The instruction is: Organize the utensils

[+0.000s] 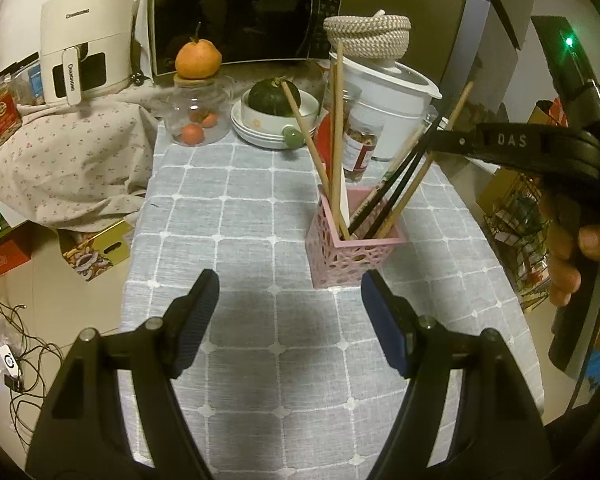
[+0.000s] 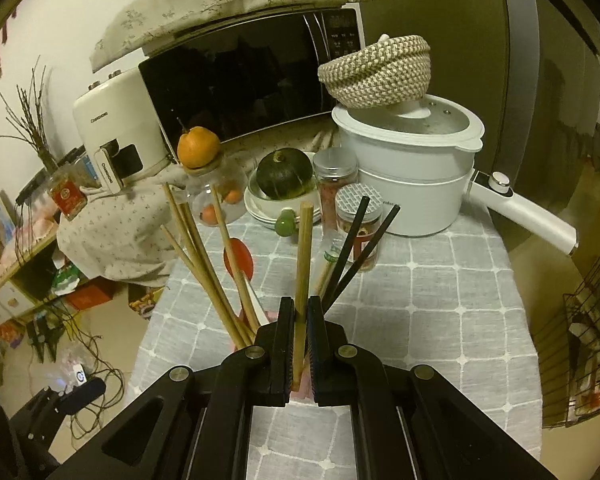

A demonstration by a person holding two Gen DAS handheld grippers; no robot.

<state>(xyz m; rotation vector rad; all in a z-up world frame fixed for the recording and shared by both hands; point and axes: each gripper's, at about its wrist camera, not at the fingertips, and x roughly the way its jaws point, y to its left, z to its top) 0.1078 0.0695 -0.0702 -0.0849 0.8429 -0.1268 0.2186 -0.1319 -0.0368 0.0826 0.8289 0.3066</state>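
A pink perforated holder (image 1: pixel 352 246) stands on the grey checked tablecloth (image 1: pixel 240 220), holding several wooden chopsticks (image 1: pixel 312 148) and two black chopsticks (image 1: pixel 392 184). My left gripper (image 1: pixel 290 316) is open and empty, hovering over the cloth just in front of the holder. My right gripper (image 2: pixel 299 344) is shut on one wooden chopstick (image 2: pixel 303 264), which stands upright in the holder below it. It shows from the side in the left wrist view (image 1: pixel 436 142), above the holder's right side. Other wooden chopsticks (image 2: pixel 204 264) and the black chopsticks (image 2: pixel 360 248) lean beside it.
Behind the holder stand spice jars (image 2: pixel 358 216), a white electric pot (image 2: pixel 412 168) with a woven basket (image 2: pixel 376 72), stacked bowls with a green squash (image 2: pixel 286 174), a glass jar topped by an orange (image 2: pixel 198 146), a microwave (image 2: pixel 252 84) and an air fryer (image 1: pixel 84 36). A wire rack (image 2: pixel 592 344) is at right.
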